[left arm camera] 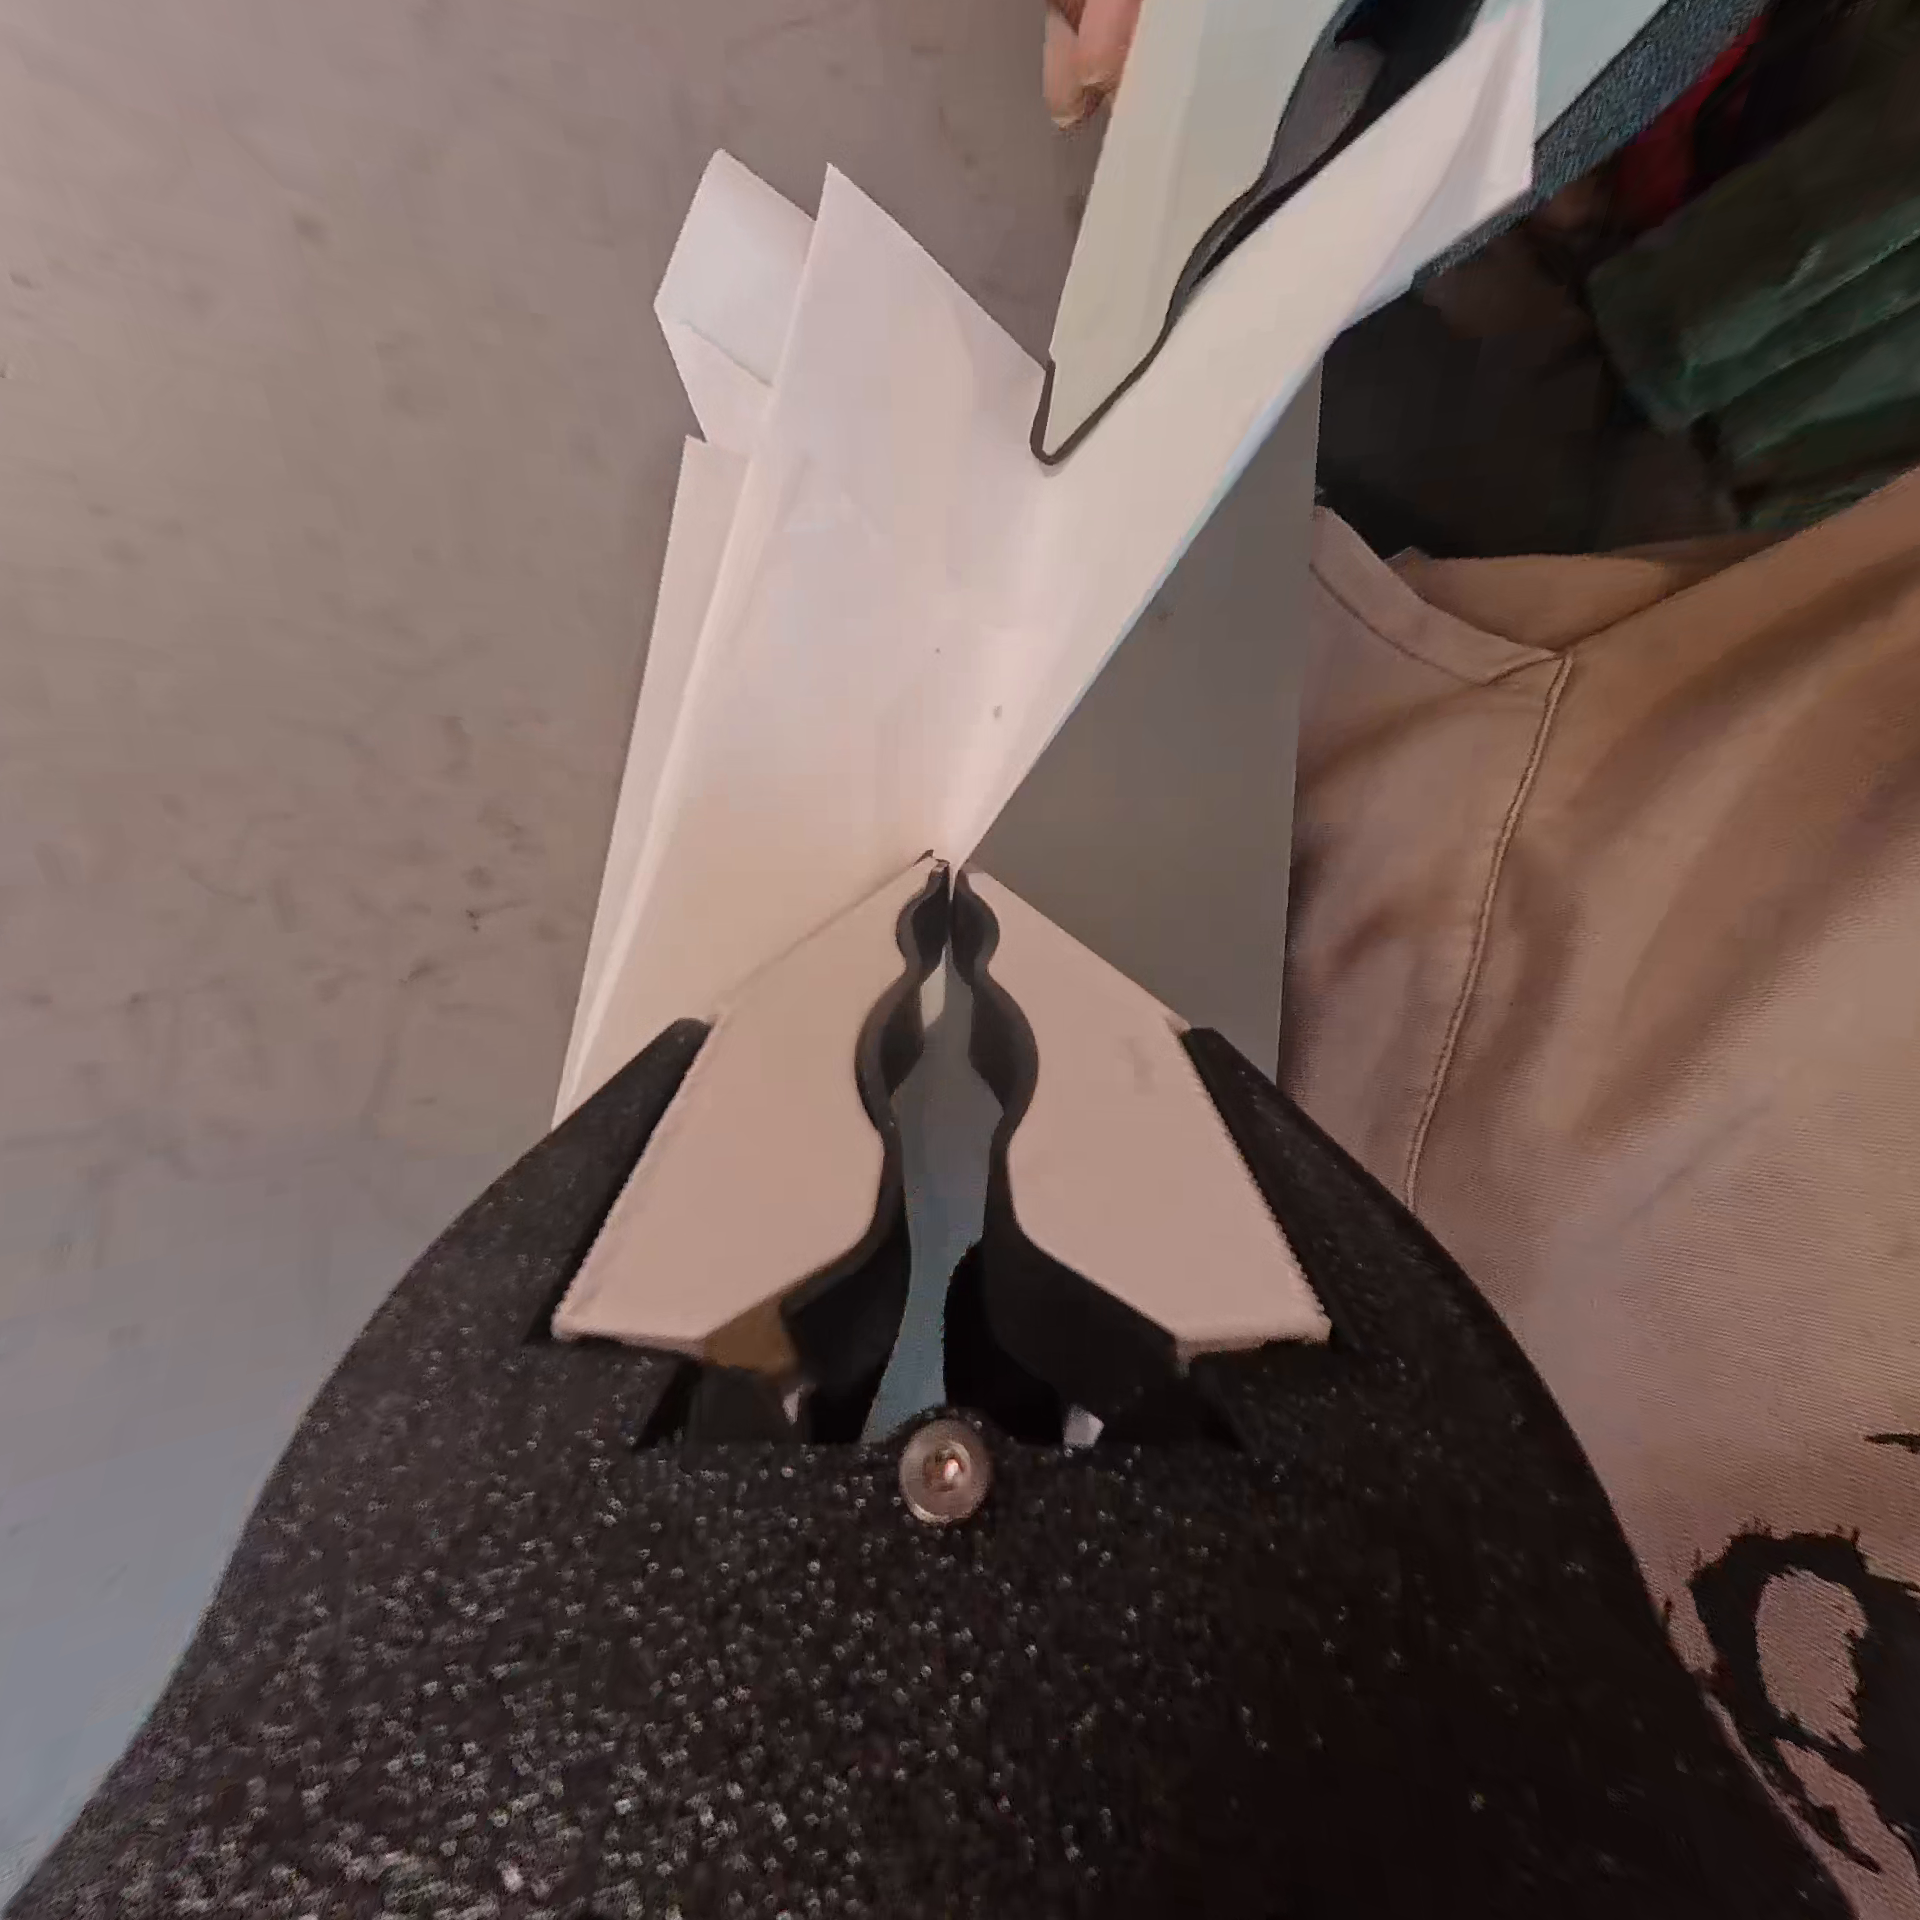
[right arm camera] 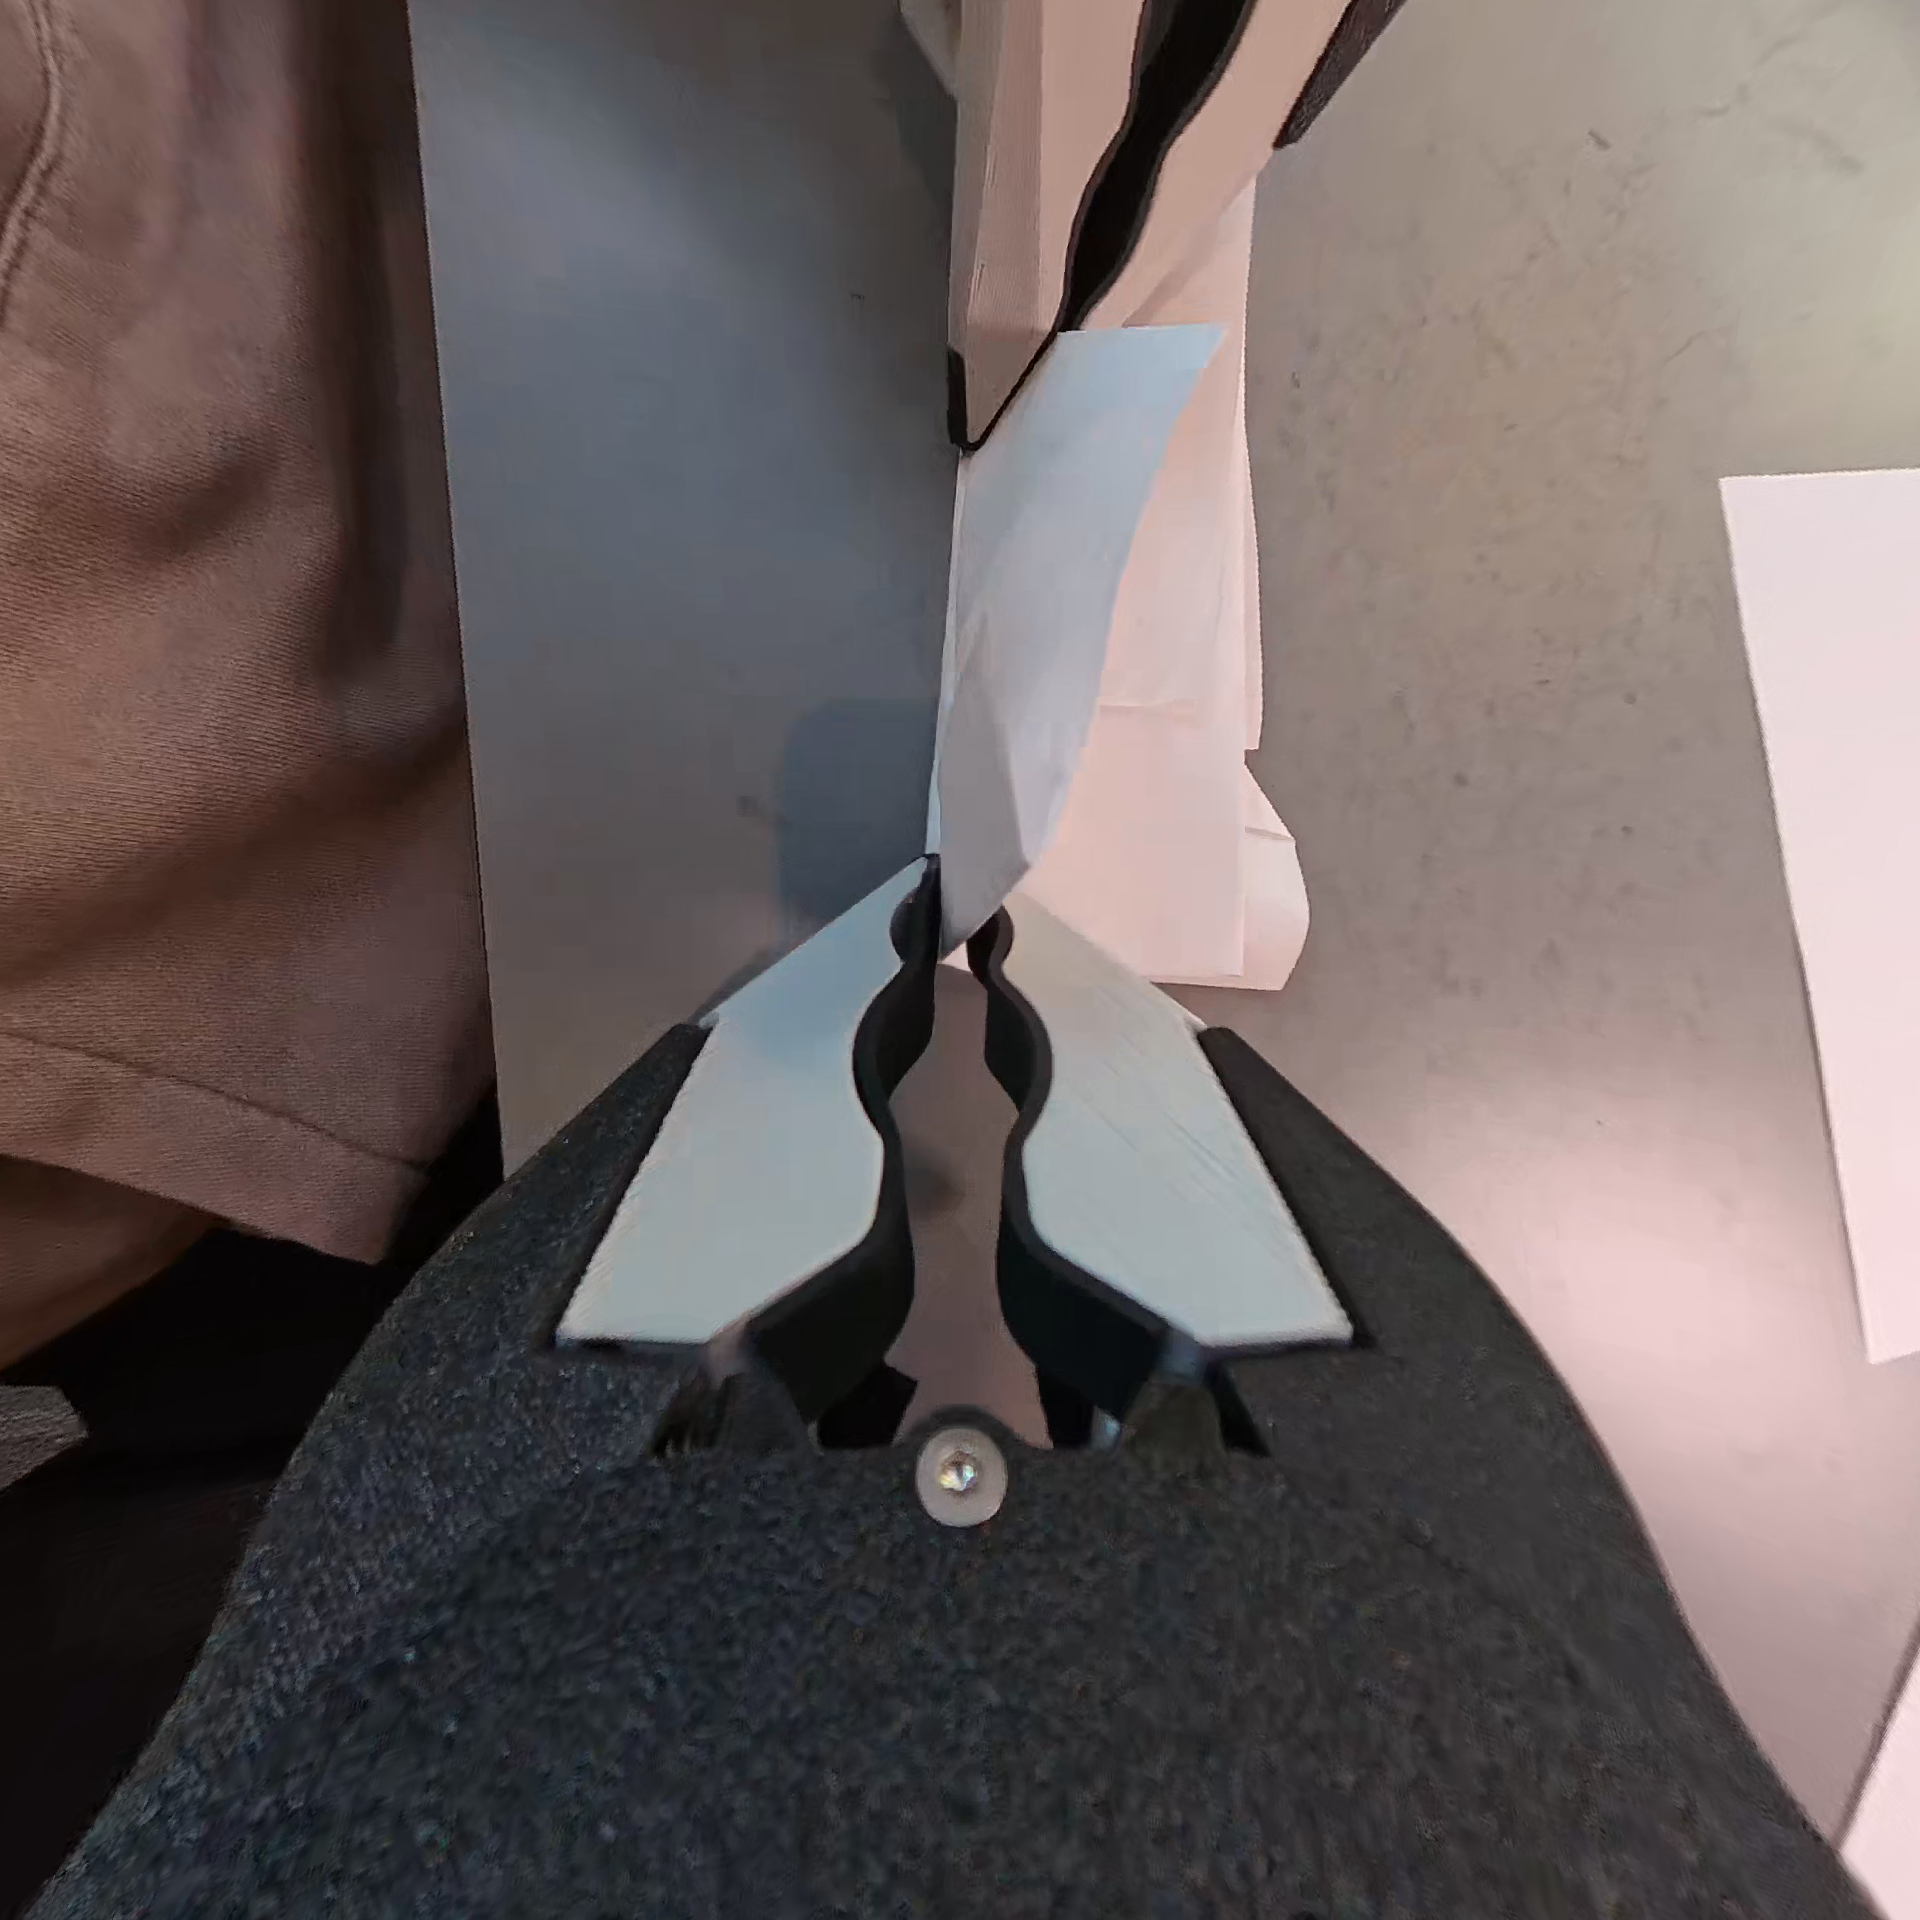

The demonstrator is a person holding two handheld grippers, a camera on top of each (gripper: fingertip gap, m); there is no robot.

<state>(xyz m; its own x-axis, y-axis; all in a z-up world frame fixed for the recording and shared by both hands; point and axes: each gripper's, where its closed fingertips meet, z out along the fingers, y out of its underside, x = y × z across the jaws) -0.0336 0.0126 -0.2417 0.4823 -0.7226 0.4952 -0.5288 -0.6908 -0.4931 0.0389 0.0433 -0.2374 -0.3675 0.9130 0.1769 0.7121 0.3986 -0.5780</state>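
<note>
A folded white paper (left arm camera: 883, 582) with several layers is held up over the grey table (left arm camera: 260, 623). My left gripper (left arm camera: 951, 878) is shut on its lower point, with the pads pressed together on the paper. My right gripper (right arm camera: 961, 909) is shut on another corner of the same paper (right arm camera: 1039, 623), which sits between the two pads. Its fingers stand a little wider apart than the left ones. Each gripper shows in the other's view: the right gripper (left arm camera: 1044, 452) at the top of the left wrist view, and the left gripper (right arm camera: 966, 436) at the top of the right wrist view.
A smooth lighter grey panel (right arm camera: 675, 468) runs beside the textured table surface (right arm camera: 1558, 520). A person's beige shirt (left arm camera: 1610, 935) is close by. Another white sheet (right arm camera: 1839, 883) lies flat at the right. Green and red items (left arm camera: 1766, 291) lie beyond the table edge. Across from one pair of fingers to the other is roughly 9 cm.
</note>
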